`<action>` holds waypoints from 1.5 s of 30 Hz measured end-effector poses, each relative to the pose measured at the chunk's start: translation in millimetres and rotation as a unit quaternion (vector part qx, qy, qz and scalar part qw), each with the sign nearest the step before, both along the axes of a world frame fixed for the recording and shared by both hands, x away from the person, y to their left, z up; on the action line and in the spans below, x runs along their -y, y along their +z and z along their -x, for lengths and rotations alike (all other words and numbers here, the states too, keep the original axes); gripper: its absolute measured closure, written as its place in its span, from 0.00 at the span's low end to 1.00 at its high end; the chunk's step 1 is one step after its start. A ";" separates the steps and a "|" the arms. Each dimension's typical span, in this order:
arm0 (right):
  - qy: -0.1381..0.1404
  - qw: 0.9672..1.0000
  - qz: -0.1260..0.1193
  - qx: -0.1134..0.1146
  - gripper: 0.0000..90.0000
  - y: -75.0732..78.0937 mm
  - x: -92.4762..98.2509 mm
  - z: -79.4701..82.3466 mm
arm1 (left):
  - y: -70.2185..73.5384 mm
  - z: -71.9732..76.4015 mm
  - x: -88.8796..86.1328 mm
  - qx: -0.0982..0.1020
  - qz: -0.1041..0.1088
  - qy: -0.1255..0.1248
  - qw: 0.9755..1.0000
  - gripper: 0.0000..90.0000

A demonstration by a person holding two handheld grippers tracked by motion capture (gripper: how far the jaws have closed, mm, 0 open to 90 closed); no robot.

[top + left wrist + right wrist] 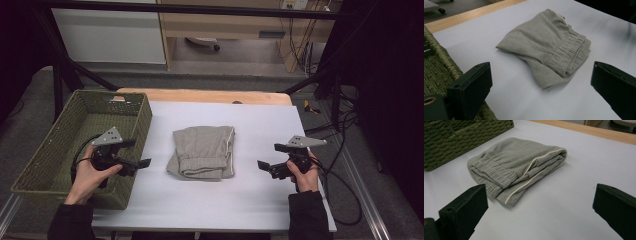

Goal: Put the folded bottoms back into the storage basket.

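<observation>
A folded grey garment (202,151) with an elastic waistband and a pale piped seam lies in the middle of the white table (250,200). It also lies ahead of both gripper cameras as the garment (549,47) and the garment (516,170). My left gripper (141,153) is held over the basket's right edge, pointing right at the cloth, jaws wide open and empty. At the table's right side my right gripper (268,156) points left at the cloth, also open with nothing between its jaws. Both are well short of the fabric.
A green woven basket (60,145) stands at the table's left, its wall (461,137) close to the garment and its rim (444,60) under my left gripper. Cables (345,185) trail off the right edge. A wooden strip (210,96) borders the far edge.
</observation>
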State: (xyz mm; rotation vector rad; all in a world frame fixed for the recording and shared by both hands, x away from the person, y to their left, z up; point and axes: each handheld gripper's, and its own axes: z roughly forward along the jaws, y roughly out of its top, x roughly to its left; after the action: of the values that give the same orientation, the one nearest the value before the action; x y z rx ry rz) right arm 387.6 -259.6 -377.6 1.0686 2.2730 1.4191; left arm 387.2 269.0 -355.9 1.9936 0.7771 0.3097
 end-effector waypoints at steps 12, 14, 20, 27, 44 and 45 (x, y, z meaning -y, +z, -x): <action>-0.002 1.000 0.002 -0.003 0.01 -1.1 0.1 -0.4 | 2.9 0.6 3.1 0.001 -0.008 0.004 1.000 0.04; -0.002 1.000 0.002 -0.002 0.01 -1.2 0.1 -0.6 | 3.9 0.9 3.9 0.001 -0.011 0.004 1.000 0.04; -0.001 1.000 0.002 0.000 0.01 -1.6 -0.1 -0.8 | 7.1 1.9 5.6 0.003 -0.010 0.004 1.000 0.04; -0.002 1.000 0.000 -0.001 0.01 -1.0 0.5 -0.4 | 10.6 3.3 6.4 0.004 -0.008 0.008 1.000 0.04; -0.003 1.000 0.000 -0.003 0.01 -2.2 -0.5 -0.3 | 19.3 5.9 14.8 0.001 -0.006 0.013 1.000 0.04; -0.003 1.000 0.001 -0.003 0.01 -2.6 -0.7 -0.5 | 20.1 5.2 16.4 0.001 -0.004 0.015 1.000 0.04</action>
State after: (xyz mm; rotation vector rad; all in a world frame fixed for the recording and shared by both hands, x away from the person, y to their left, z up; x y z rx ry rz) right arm 388.2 -258.9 -380.1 1.0793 2.2742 1.4131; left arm 381.9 252.5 -335.9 1.9915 0.8063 0.3324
